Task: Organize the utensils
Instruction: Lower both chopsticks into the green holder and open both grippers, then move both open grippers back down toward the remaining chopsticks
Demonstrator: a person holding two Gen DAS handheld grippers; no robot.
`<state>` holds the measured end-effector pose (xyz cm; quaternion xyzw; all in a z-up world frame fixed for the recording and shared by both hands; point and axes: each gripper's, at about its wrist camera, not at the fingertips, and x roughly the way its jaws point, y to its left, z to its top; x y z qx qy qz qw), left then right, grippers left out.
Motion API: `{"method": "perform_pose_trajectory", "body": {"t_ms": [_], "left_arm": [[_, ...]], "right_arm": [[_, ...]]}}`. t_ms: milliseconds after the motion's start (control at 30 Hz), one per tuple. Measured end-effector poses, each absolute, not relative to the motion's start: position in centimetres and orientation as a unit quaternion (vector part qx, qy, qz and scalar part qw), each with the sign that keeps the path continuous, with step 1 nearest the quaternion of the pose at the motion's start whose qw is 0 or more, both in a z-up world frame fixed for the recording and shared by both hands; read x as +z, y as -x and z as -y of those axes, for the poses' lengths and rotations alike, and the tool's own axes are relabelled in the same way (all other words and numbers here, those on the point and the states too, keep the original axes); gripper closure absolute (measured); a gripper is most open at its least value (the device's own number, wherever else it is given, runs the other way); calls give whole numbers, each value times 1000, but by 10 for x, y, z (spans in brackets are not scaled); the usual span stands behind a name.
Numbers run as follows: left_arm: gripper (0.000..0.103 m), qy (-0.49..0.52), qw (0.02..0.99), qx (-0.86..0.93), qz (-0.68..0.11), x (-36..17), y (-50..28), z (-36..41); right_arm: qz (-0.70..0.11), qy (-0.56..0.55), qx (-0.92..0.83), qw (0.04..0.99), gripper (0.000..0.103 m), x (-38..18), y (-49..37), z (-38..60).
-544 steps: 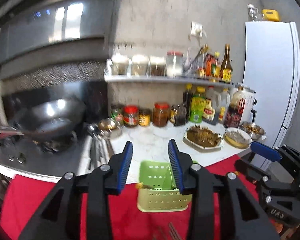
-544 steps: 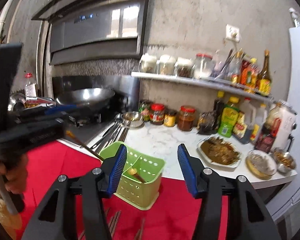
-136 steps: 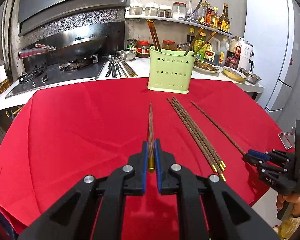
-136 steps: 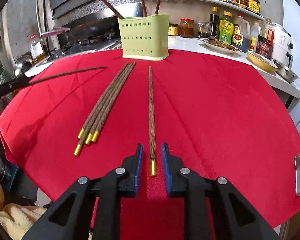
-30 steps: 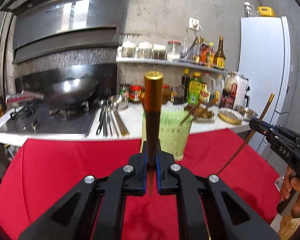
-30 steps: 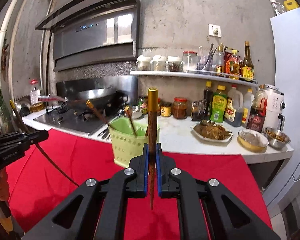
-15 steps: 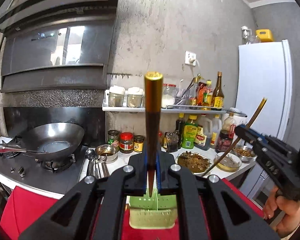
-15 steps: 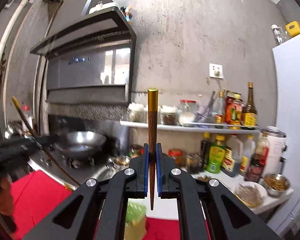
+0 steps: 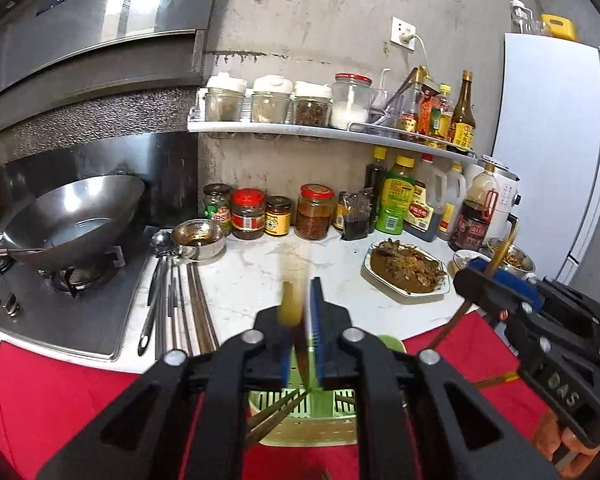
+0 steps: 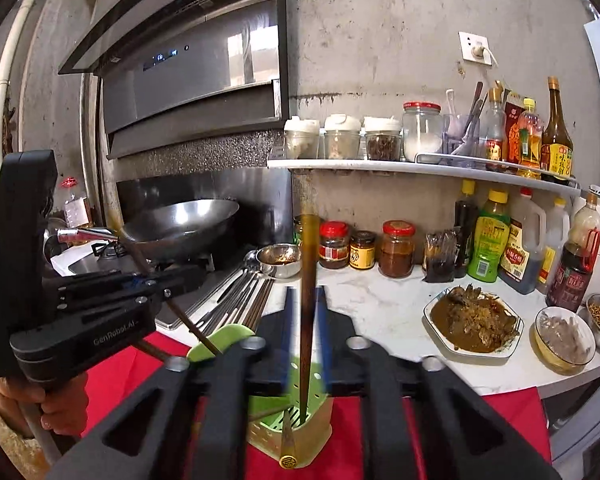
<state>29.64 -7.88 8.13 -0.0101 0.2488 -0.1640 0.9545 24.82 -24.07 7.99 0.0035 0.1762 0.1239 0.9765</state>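
Observation:
Both grippers hover over the green utensil holder, which stands on the red tablecloth with several chopsticks in it. In the left wrist view my left gripper has its jaws slightly apart, and a blurred gold-capped chopstick slides down between them into the holder. In the right wrist view my right gripper has its jaws slightly apart too, and a dark wooden chopstick stands between them with its tip in the holder.
Behind the table runs a white counter with a wok on the stove, metal utensils, sauce jars, bottles and a food plate. A fridge stands at the right.
Both grippers have loosened. The two chopsticks, held upright half a second ago, have slid down toward the holder. Both grippers have come closer over the holder.

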Motion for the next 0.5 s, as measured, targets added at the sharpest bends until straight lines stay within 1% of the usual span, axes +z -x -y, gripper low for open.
{"method": "perform_pose_trajectory", "body": {"t_ms": [33,67,100,233,300,400,500], "left_arm": [[74,17,955,-166,-244,86,-291,76],[60,22,958,-167,-234,93,-285,73],[56,25,961,-166,-222,100,-278,71],[55,19,973,-151,-176,137,-233,59],[47,11,978,-124,-166,149,-208,52],[42,1,981,-102,-163,151,-170,41],[38,-8,981,-76,-177,138,-138,29]], "right_arm": [[-169,-4,121,978,52,85,-243,242],[-163,-3,119,979,51,91,-237,243],[-156,-1,114,981,52,98,-231,244],[-129,8,99,987,52,123,-196,249],[-119,16,90,989,52,132,-172,250],[-122,18,88,988,52,136,-140,254],[-135,17,93,986,52,127,-112,255]]}}
